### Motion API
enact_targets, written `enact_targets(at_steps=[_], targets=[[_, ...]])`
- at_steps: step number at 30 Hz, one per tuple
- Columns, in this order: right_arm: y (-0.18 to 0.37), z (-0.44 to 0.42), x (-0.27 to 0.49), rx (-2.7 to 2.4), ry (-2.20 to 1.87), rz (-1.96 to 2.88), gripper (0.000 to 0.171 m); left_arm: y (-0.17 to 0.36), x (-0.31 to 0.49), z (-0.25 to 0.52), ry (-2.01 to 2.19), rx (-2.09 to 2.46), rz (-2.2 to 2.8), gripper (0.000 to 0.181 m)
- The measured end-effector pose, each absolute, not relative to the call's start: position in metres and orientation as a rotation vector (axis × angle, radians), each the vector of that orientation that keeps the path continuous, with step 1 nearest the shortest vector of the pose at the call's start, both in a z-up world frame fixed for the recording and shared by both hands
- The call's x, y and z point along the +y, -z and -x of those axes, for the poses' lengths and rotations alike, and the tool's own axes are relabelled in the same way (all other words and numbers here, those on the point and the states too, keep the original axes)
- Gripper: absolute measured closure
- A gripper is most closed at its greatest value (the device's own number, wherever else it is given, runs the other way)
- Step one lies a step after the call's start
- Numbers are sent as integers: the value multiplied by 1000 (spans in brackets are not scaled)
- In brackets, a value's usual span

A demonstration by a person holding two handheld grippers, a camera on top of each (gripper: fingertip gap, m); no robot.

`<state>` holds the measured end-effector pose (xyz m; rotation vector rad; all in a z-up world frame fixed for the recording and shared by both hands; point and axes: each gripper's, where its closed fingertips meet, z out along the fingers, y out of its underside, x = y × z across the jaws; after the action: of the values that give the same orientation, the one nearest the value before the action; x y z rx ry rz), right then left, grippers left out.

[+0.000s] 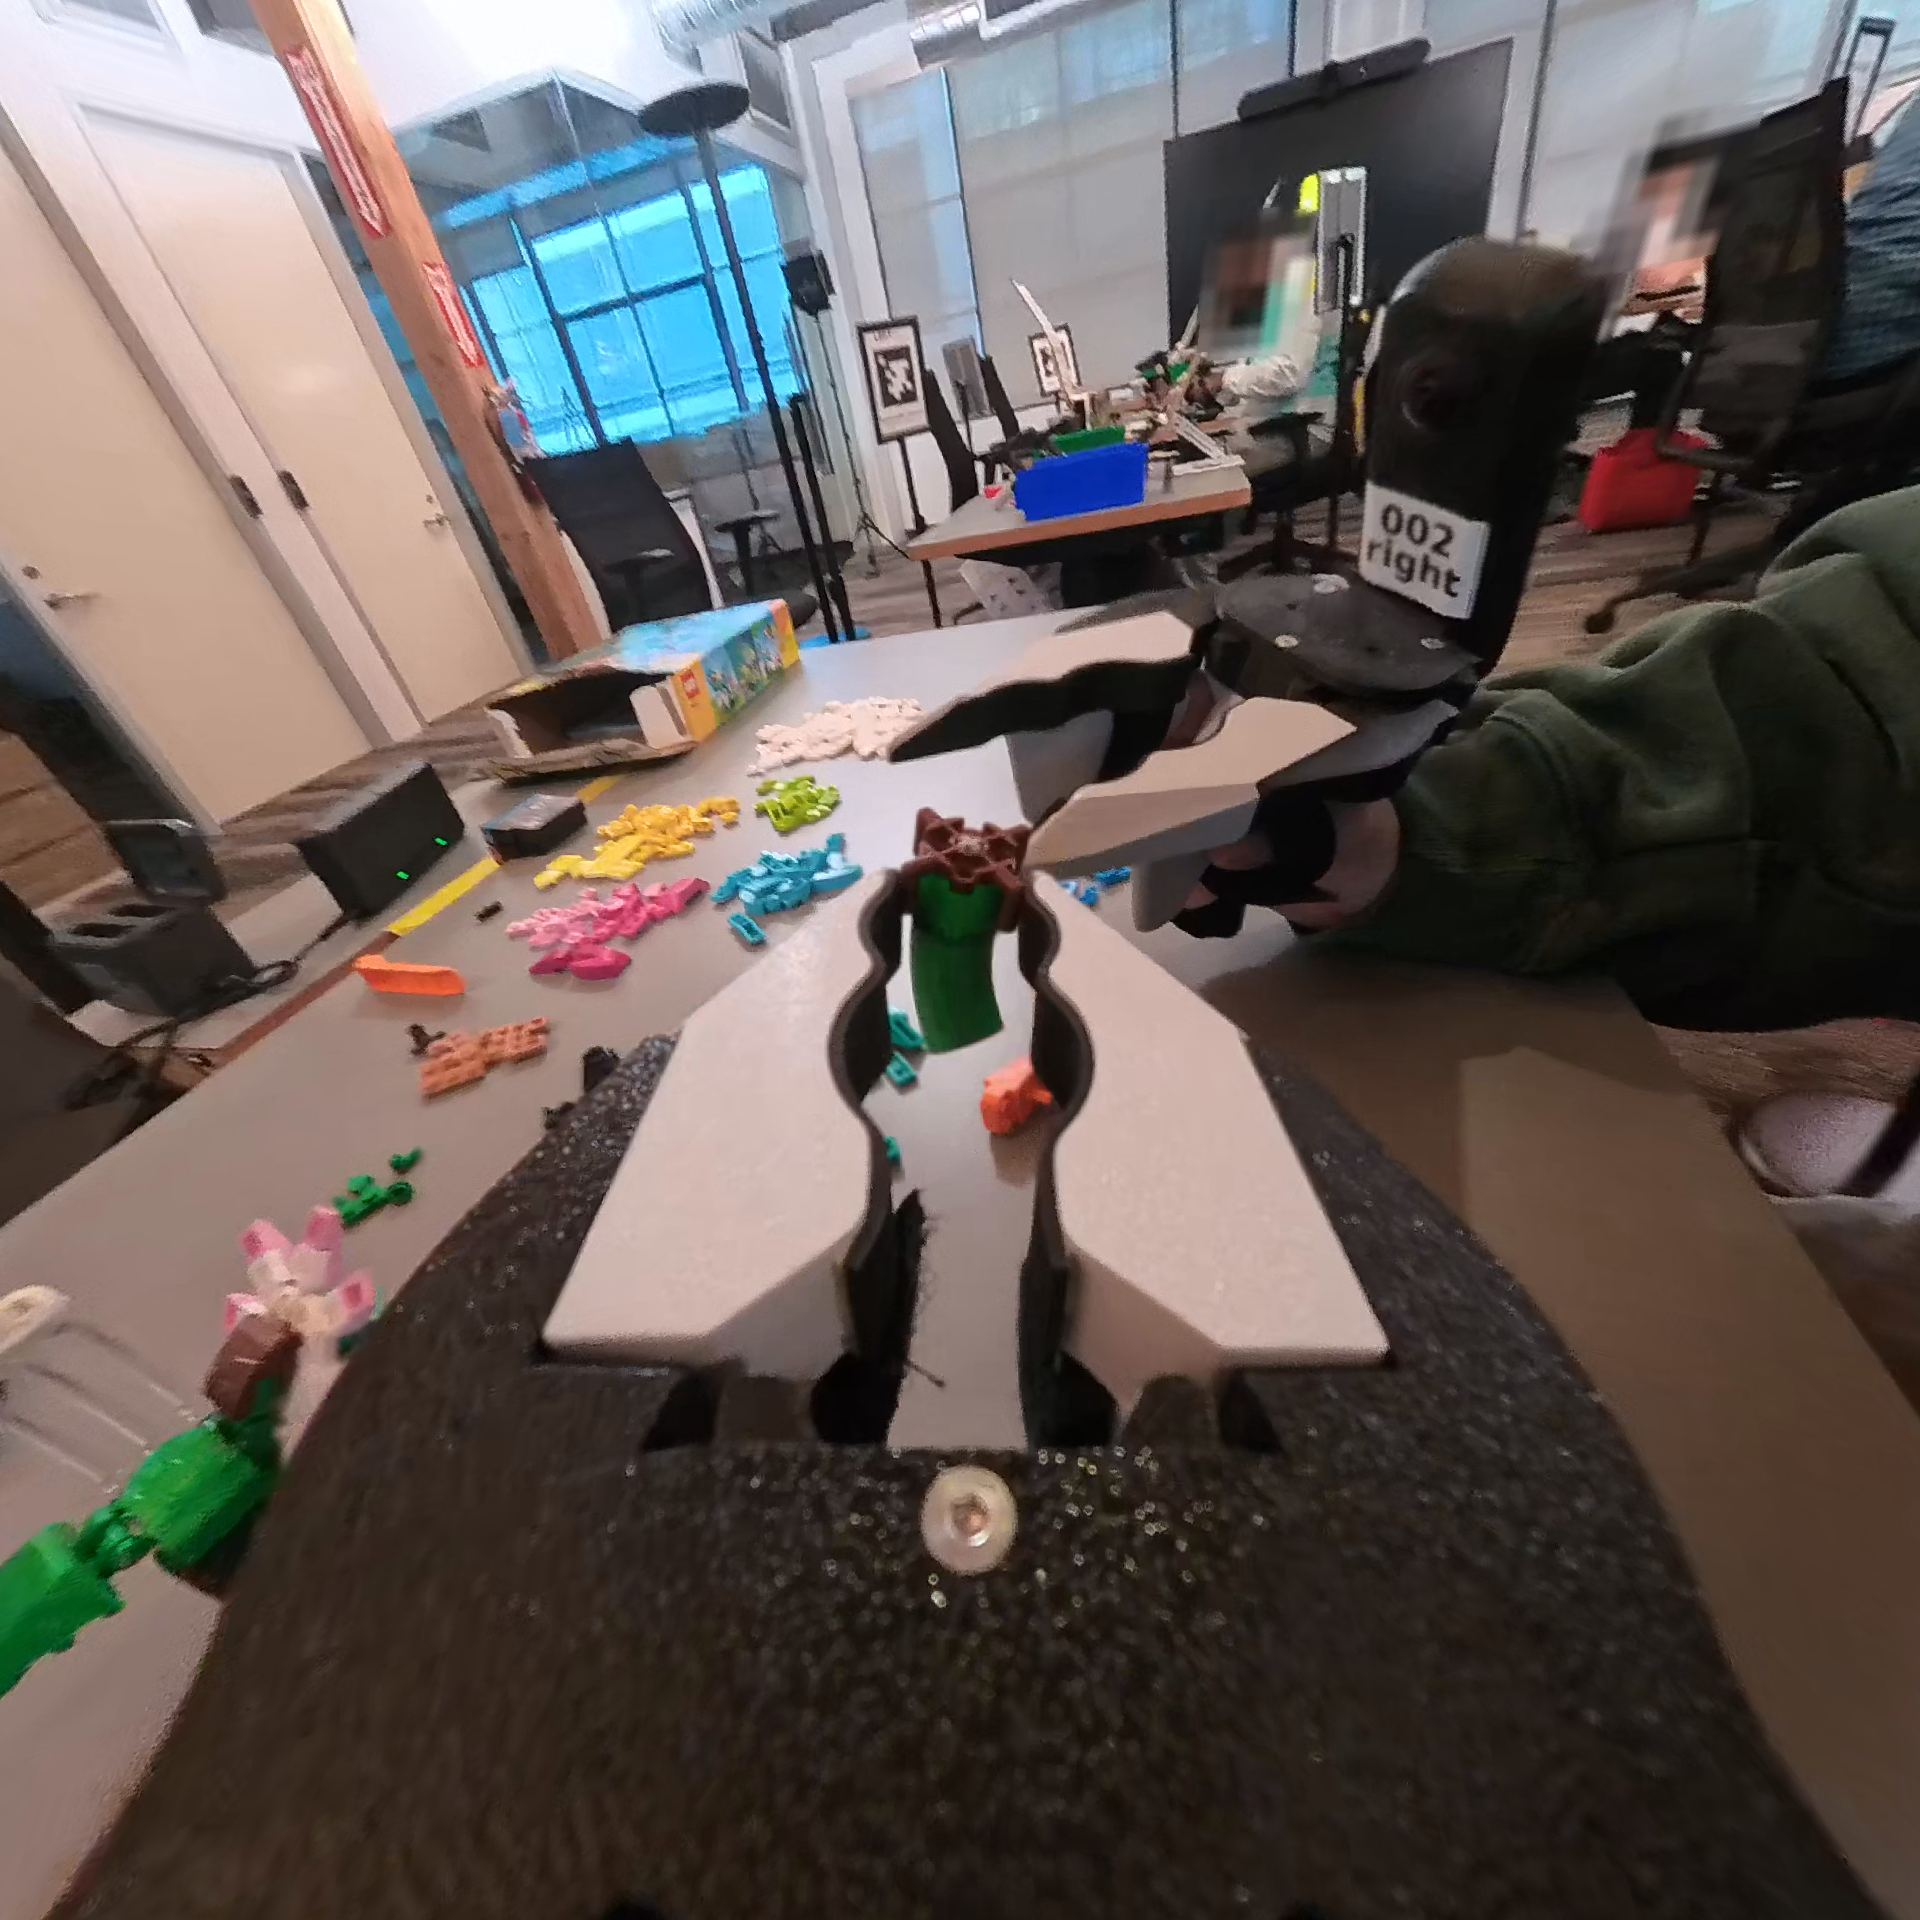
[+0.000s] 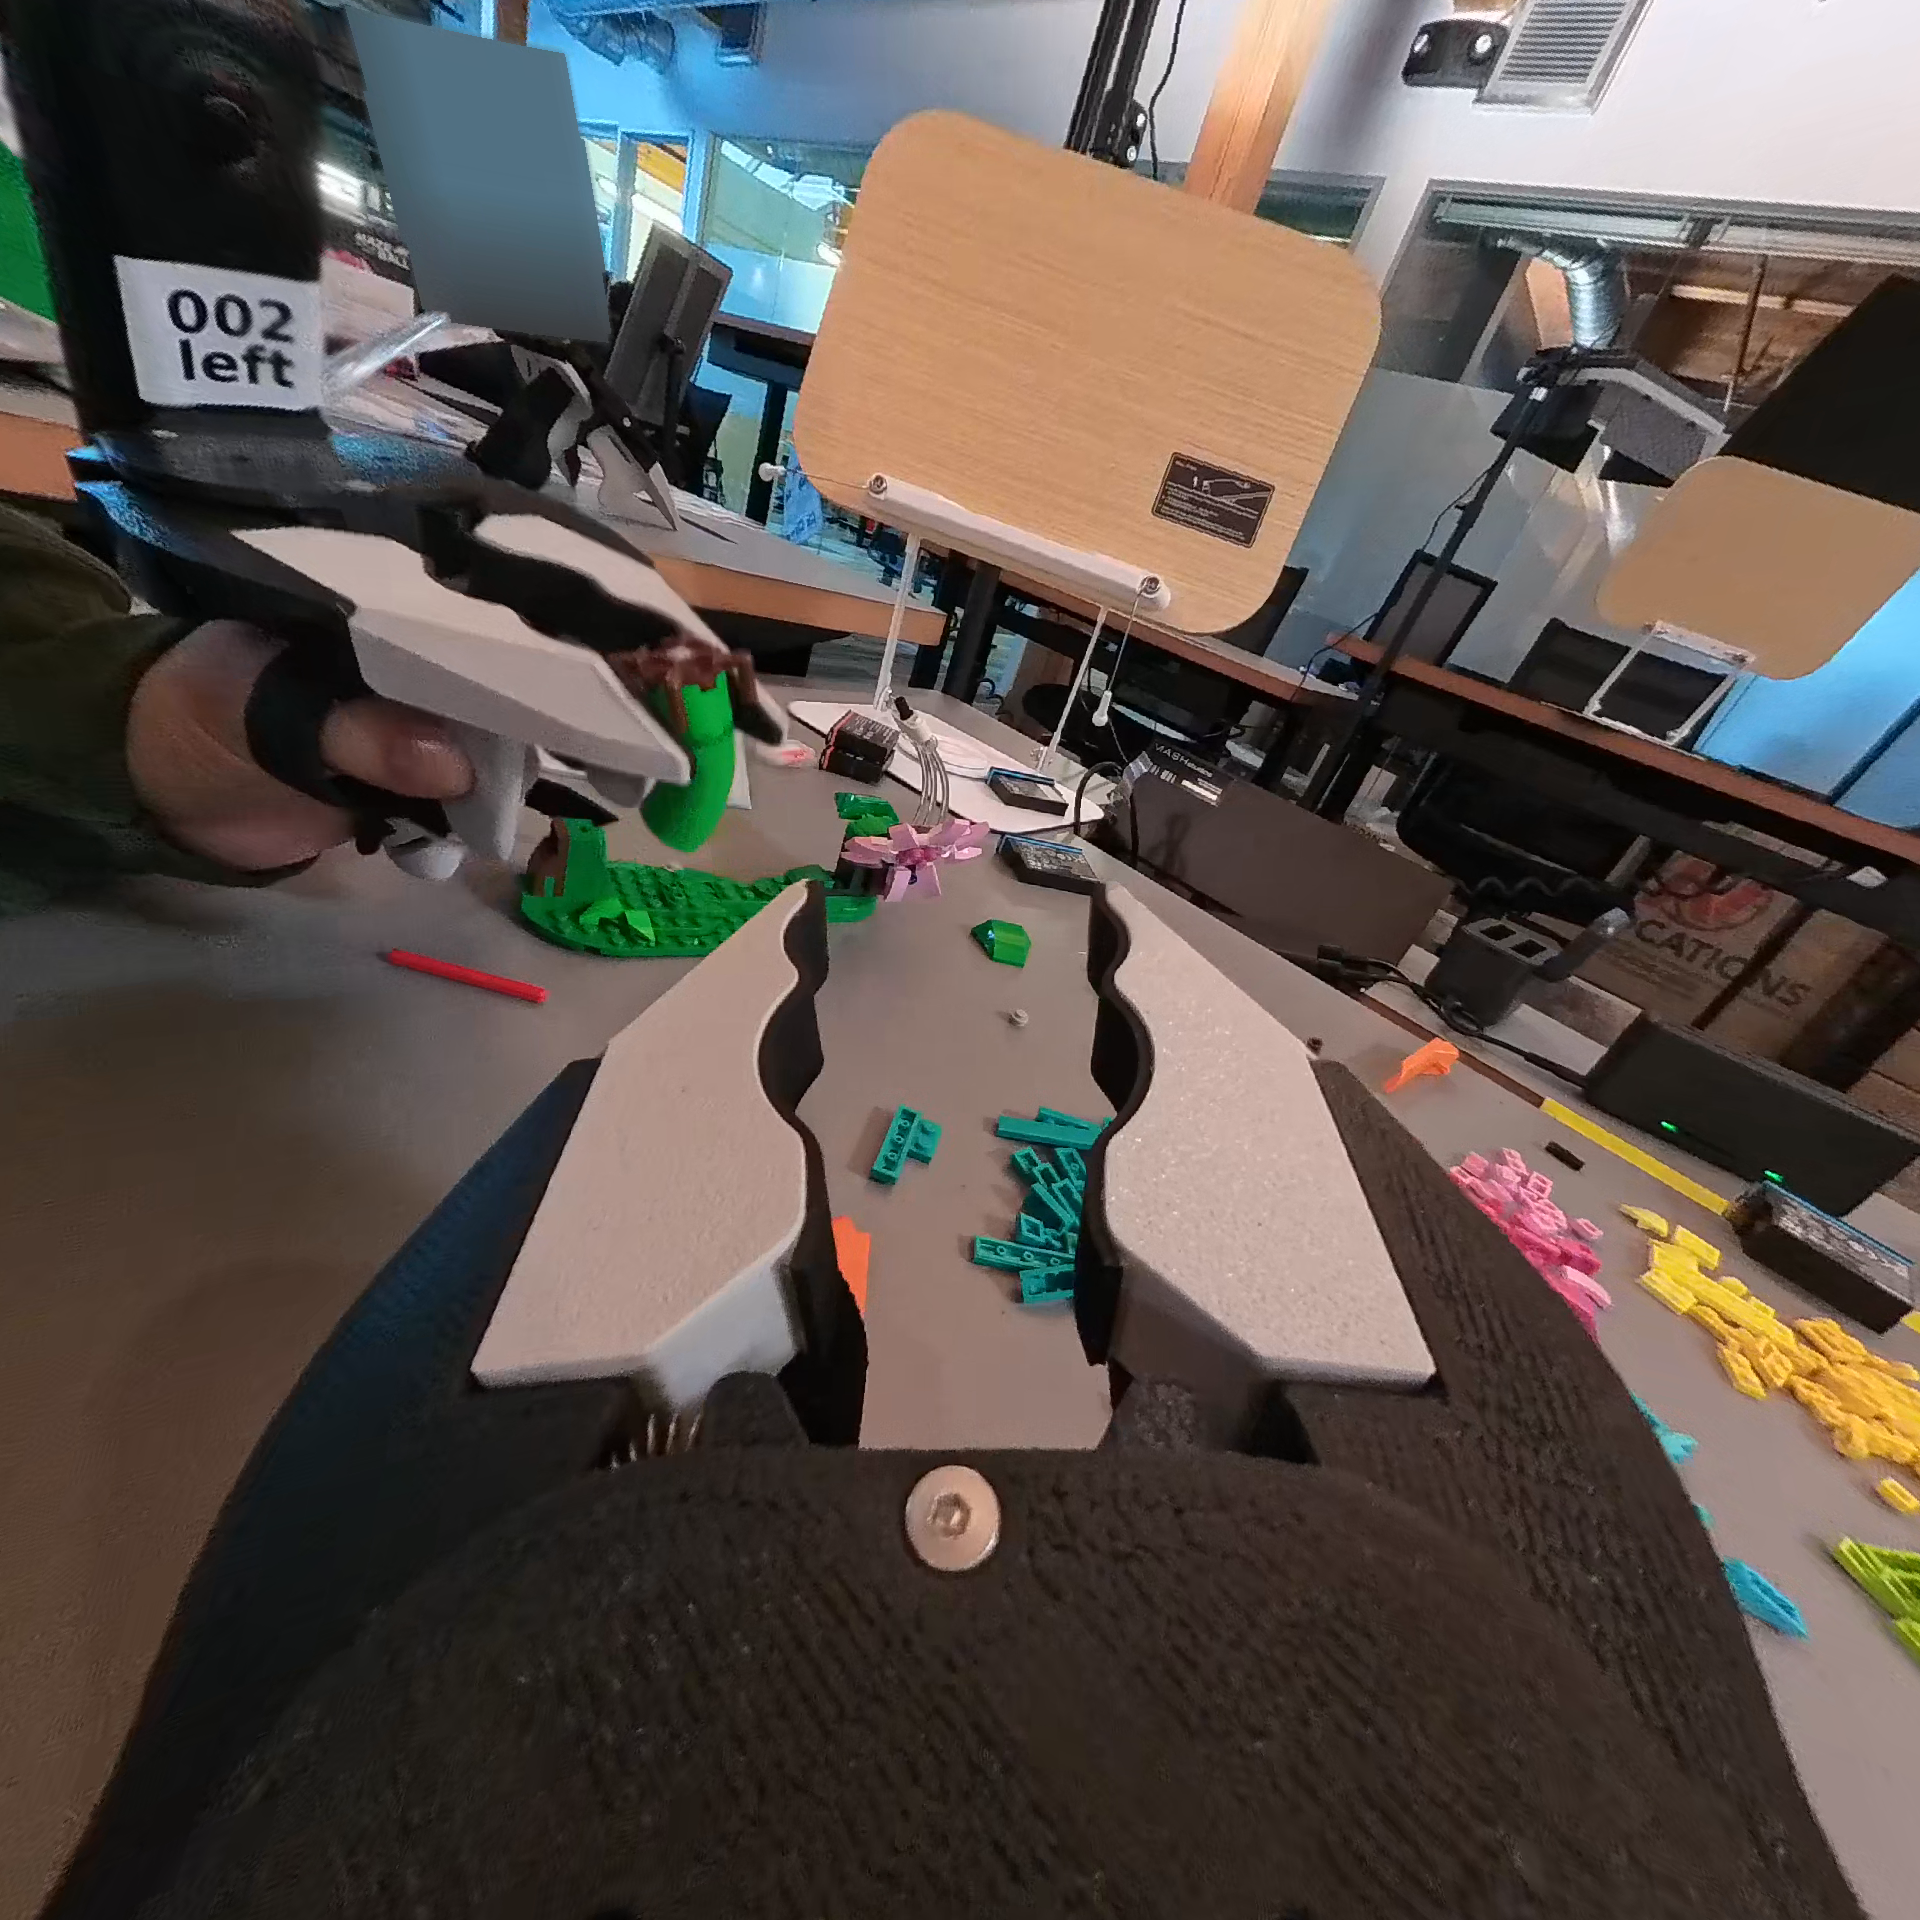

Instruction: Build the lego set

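A: L gripper (image 1: 956, 894) status?
B: Clamped on green stem (image 1: 951, 977) w/ brown star cap (image 1: 966, 857), held above table (image 1: 260, 1195)
A: R gripper (image 2: 956, 935)?
B: Jaws apart, empty, over teal plates (image 2: 1039, 1195). Beyond: green base plate (image 2: 665, 909), pink flower (image 2: 914, 852) at its edge
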<state>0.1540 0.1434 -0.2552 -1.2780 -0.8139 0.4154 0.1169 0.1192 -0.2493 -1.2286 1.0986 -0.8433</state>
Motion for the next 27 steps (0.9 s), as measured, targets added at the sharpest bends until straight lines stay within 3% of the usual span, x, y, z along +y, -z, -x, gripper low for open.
enact_targets(at_steps=[11, 27], targets=[[271, -142, 143, -932, -381, 1333, 123, 200, 144, -67, 632, 859, 1072, 162], [352, -29, 101, -1815, -790, 1465, 132, 185, 164, -32, 617, 695, 1054, 162]])
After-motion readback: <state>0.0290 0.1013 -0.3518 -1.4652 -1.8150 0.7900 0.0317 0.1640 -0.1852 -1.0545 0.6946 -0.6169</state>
